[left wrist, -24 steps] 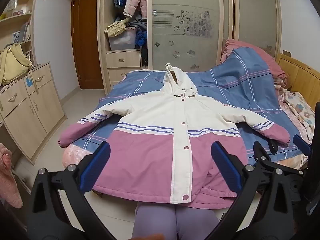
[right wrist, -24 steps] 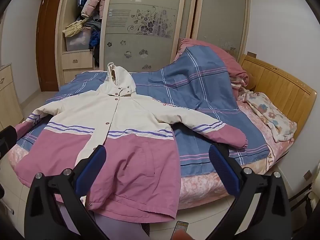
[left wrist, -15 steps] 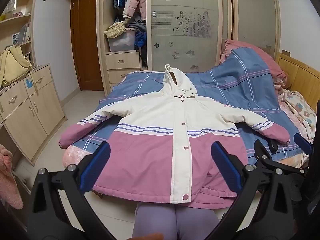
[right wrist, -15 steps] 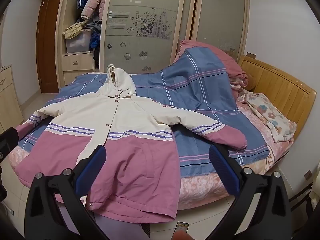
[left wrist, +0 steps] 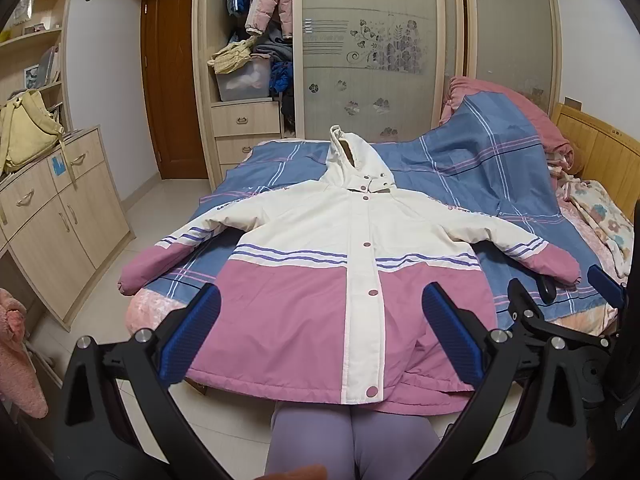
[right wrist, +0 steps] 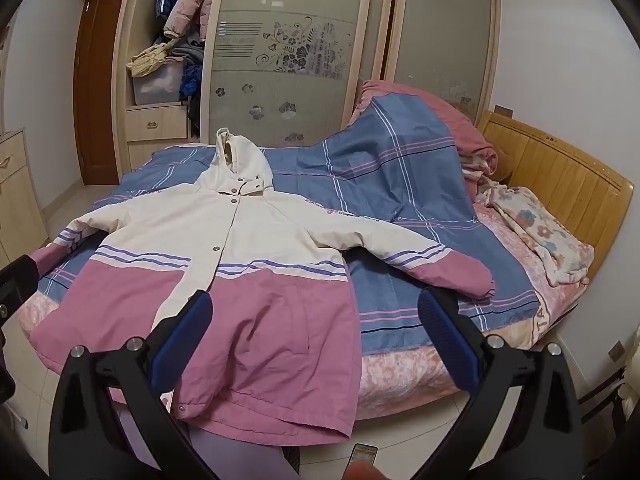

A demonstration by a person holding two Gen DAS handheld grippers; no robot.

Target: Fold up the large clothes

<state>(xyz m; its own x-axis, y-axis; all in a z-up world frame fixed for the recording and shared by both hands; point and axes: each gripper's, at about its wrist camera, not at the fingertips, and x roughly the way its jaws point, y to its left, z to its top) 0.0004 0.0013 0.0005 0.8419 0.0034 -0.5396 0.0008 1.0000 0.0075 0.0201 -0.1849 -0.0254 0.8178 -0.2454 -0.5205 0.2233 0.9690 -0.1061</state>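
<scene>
While spread flat: pink-and-cream padded hooded jacket [left wrist: 320,280] looks bulky, soft, slippery.
Hold: sleeve cuffs beside jacket's hem.
Left gripper [left wrist: 320,340], right gripper [right wrist: 316,340]: spread, empty.

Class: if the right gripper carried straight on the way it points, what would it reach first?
Most likely the pink lower front of the jacket, near its hem; the open right gripper frames it, though depth is uncertain.

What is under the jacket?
The jacket lies flat on a blue plaid cover over the bed; its hem hangs past the bed's edge. The cover shows around it; whatever lies directly beneath the jacket is hidden.
</scene>
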